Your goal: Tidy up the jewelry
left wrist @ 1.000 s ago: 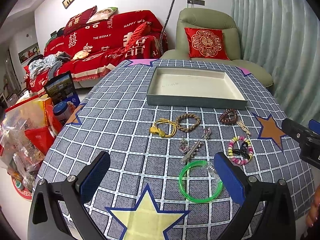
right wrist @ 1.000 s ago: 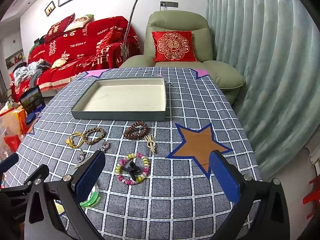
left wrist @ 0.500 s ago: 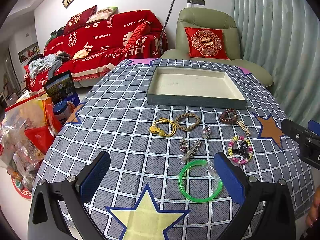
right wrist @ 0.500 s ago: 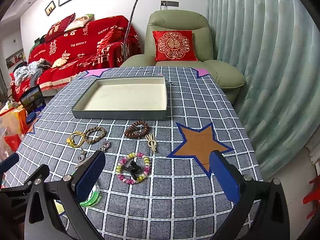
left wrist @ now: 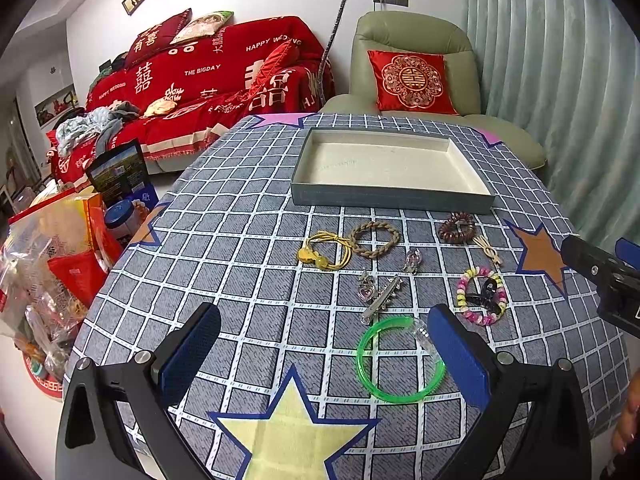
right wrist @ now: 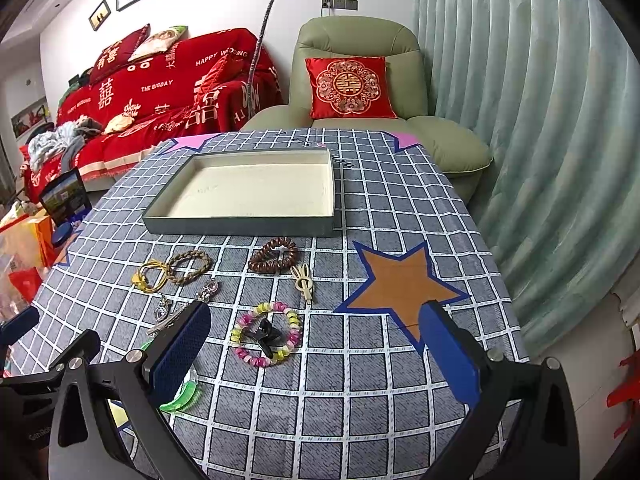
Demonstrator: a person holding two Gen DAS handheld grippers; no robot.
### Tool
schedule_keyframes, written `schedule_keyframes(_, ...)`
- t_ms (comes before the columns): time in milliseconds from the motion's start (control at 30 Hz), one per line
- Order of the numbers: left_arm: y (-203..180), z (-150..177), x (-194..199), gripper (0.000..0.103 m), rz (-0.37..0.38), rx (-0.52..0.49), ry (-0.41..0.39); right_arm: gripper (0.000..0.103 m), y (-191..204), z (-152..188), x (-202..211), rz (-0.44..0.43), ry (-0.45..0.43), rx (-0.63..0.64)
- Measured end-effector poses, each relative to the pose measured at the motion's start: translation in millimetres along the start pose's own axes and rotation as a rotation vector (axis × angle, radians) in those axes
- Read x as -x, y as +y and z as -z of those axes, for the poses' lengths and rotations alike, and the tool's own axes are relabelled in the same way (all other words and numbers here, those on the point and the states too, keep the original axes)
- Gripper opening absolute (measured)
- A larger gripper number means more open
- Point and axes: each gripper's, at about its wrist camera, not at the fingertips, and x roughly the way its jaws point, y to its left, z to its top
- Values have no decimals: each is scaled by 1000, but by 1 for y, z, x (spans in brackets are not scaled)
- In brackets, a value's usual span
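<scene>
An empty grey tray [left wrist: 390,199] [right wrist: 240,227] stands at the far side of the checked tablecloth. In front of it lie a yellow cord bracelet [left wrist: 325,256], a braided brown bracelet [left wrist: 375,239], a dark bead bracelet [left wrist: 457,227] [right wrist: 273,260], a pastel bead bracelet with a black clip [left wrist: 481,295] [right wrist: 266,338], silver charms and a hair clip [left wrist: 382,298], and a green bangle [left wrist: 400,360]. My left gripper [left wrist: 324,358] is open above the near table edge, the bangle beside its right finger. My right gripper [right wrist: 316,354] is open, just short of the pastel bracelet.
A cream hair pin [right wrist: 304,282] lies right of the dark beads. Bags and boxes [left wrist: 52,248] crowd the floor left of the table. A red sofa [left wrist: 208,80] and a green armchair [right wrist: 360,92] stand behind it. A curtain [right wrist: 540,120] hangs on the right.
Both grippers have barely shifted; the right one has eased slightly forward. No jewelry has moved.
</scene>
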Motion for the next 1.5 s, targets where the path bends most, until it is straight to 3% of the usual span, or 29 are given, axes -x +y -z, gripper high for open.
schedule_keyframes(167, 0, 3, -5, 103, 2, -4, 19, 103, -5, 2, -7, -2, 23, -2)
schedule_keyframes(467, 8, 16, -45, 103, 60, 8, 169, 103, -15, 17, -43, -36, 167, -7)
schedule_keyframes(633, 6, 20, -63, 103, 53, 0, 217, 103, -21, 23, -63, -24, 222, 6)
schedule_keyframes(1100, -10, 27, -77, 103, 69, -53, 277, 101, -2, 18, -75, -175, 223, 97)
schedule_keyframes(1333, -14, 29, -83, 99, 76, -64, 294, 60, 19, 18, -91, -260, 268, 191)
schedule_keyframes(1500, -18, 29, -83, 94, 91, -78, 285, 45, 31, 25, -101, -255, 293, 253)
